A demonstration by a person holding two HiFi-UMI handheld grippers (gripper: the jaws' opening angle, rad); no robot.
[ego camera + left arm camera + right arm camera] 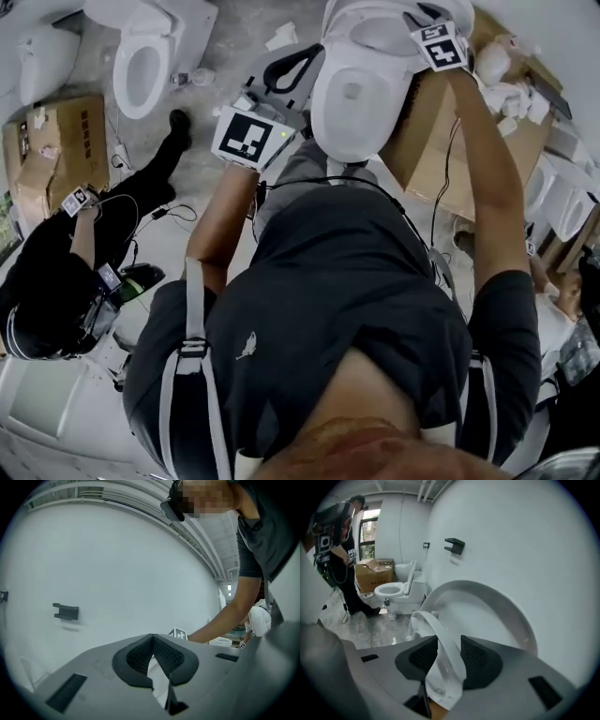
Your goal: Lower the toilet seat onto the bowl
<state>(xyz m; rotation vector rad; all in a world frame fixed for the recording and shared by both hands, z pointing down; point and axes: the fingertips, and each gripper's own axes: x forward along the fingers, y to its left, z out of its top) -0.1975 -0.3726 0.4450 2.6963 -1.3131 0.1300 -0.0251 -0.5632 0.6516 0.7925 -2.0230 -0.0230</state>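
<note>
Right claw (449,638): jaws stand apart. The white toilet seat (451,667) runs between the two ribbed pads, which flank it closely on either side. No firm clamp on it is evident.

Toilet seat: raised and tilted, not lying on the bowl. It stands just in front of the upright lid (492,616), with a gap showing between the two.

Left claw (152,637): pads meet at the tips and nothing is held. It points at a plain white wall (117,564), beside the wearer's outstretched right arm (225,616).

Head view: both arms reach forward to the toilet (361,103), the right one to its far end.

Surroundings: a second toilet (393,592) stands on the grey floor near a cardboard box (370,573). A second person (56,281) in dark clothing is at the left.
</note>
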